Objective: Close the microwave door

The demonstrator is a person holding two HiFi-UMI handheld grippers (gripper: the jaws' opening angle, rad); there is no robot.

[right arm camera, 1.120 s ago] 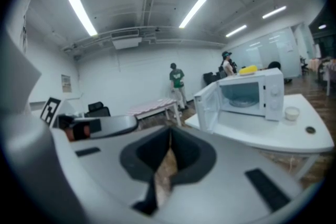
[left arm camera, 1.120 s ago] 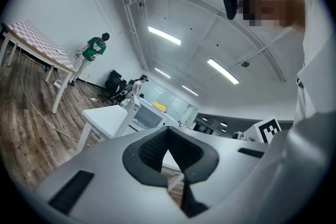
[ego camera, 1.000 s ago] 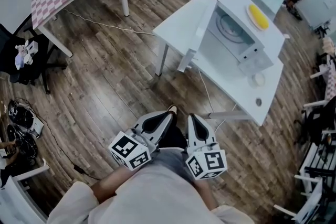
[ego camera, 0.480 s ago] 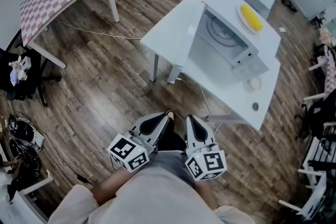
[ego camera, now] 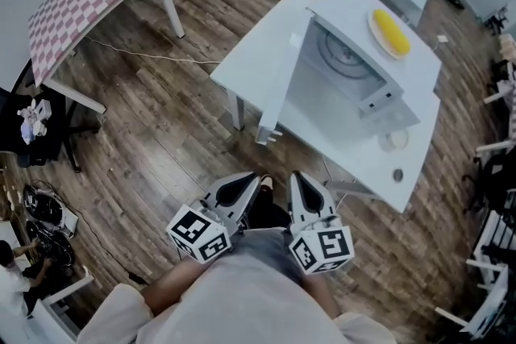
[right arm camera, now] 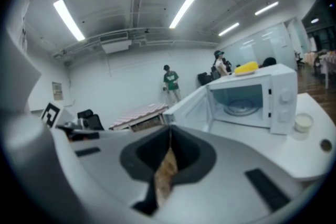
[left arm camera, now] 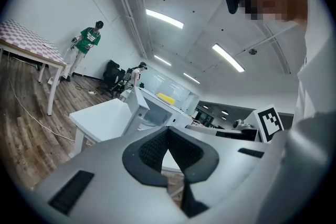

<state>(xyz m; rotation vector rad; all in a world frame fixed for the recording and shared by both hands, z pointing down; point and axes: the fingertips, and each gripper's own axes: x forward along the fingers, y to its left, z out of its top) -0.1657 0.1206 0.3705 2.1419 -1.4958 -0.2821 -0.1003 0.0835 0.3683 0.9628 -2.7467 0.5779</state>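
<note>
Both claws sit low against my body with nothing in them: the left claw (ego camera: 250, 183) has its jaws pressed together, and so does the right claw (ego camera: 297, 183). Ahead, well apart across bare floor, the worktop (ego camera: 258, 52) carries the microwave (ego camera: 355, 76). Its door (ego camera: 286, 80) is swung wide open. The door's long axis runs from the far hinge back towards me, and the free edge is the nearest part, roughly in line between the two claws. The outer face looks to my left, so I judge the left claw better placed to push it shut, sweeping rightward and away.
</note>
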